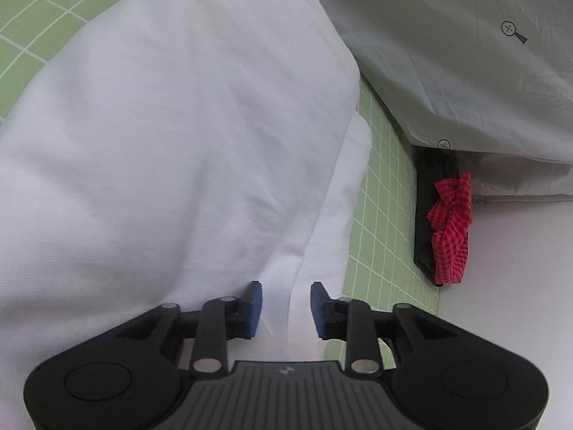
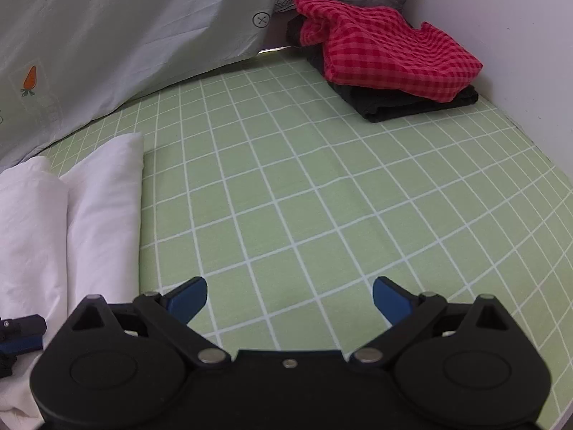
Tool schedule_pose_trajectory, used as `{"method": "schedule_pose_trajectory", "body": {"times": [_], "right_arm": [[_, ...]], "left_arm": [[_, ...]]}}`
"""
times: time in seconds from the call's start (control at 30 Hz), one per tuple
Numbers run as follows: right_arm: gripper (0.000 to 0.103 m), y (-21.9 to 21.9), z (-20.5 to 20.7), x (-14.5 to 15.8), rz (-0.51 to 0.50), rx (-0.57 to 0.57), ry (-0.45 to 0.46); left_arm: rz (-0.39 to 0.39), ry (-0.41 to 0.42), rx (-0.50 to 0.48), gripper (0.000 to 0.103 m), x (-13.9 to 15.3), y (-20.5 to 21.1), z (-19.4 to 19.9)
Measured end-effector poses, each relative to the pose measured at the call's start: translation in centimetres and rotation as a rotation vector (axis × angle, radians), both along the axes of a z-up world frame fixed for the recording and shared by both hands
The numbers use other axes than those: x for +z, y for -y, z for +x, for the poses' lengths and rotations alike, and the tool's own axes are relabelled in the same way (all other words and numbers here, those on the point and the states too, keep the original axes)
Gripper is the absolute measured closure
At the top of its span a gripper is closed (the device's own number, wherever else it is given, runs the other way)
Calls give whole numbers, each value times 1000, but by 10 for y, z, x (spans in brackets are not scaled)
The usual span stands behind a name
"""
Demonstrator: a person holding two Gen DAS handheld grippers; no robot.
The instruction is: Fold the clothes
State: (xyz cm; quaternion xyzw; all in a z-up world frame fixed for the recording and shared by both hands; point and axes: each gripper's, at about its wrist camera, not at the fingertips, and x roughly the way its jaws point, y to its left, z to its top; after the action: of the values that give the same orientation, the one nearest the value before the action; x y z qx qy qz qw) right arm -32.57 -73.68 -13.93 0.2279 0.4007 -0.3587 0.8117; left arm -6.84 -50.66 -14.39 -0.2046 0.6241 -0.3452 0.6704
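Note:
A white garment [image 1: 172, 136] lies in a bulging fold on the green checked sheet [image 1: 386, 222] and fills most of the left wrist view. My left gripper [image 1: 286, 310] is open, its blue pads astride a fold of that garment, with a gap on each side. In the right wrist view the same white garment [image 2: 89, 208] lies at the left edge. My right gripper [image 2: 290, 299] is wide open and empty over the bare green sheet [image 2: 286, 179]. A part of the left gripper's fingers [image 2: 21, 333] shows at the lower left.
A red checked cloth [image 2: 386, 46] lies on a folded black garment [image 2: 412, 102] at the back right, by a white wall [image 2: 519, 36]. A pale grey quilt [image 2: 125, 36] with small prints lies along the back. Both also show in the left wrist view: cloth [image 1: 451, 229], quilt [image 1: 465, 53].

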Motion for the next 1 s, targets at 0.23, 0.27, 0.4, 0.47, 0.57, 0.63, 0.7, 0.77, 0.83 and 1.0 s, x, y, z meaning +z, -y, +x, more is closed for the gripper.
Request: {"method": "schedule_pose_trajectory", "body": {"times": [0.23, 0.27, 0.4, 0.47, 0.57, 0.63, 0.7, 0.77, 0.83, 1.0], "right_arm": [[3, -35, 31, 23, -33, 105, 49], [3, -41, 38, 27, -31, 120, 56], [3, -64, 69, 34, -13, 206, 82], [3, -73, 86, 32, 8, 246, 91], [8, -85, 114, 24, 46, 303, 100], [10, -88, 129, 16, 83, 322, 84], [10, -89, 140, 5, 130, 327, 69], [10, -91, 151, -8, 175, 324, 40], [9, -93, 155, -14, 181, 309, 34], [58, -95, 150, -11, 243, 373, 112]], "left_arm": [[130, 294, 44, 34, 63, -32, 7], [168, 330, 54, 34, 69, -39, 10], [314, 379, 102, 31, 75, -67, 27], [340, 361, 109, 31, 69, -76, 37], [354, 310, 97, 31, 55, -88, 52], [373, 292, 74, 29, 41, -88, 56], [356, 276, 67, 29, 31, -87, 60], [338, 260, 60, 28, 22, -86, 64], [331, 242, 53, 28, 15, -87, 68], [312, 215, 54, 24, 9, -86, 73]]}}
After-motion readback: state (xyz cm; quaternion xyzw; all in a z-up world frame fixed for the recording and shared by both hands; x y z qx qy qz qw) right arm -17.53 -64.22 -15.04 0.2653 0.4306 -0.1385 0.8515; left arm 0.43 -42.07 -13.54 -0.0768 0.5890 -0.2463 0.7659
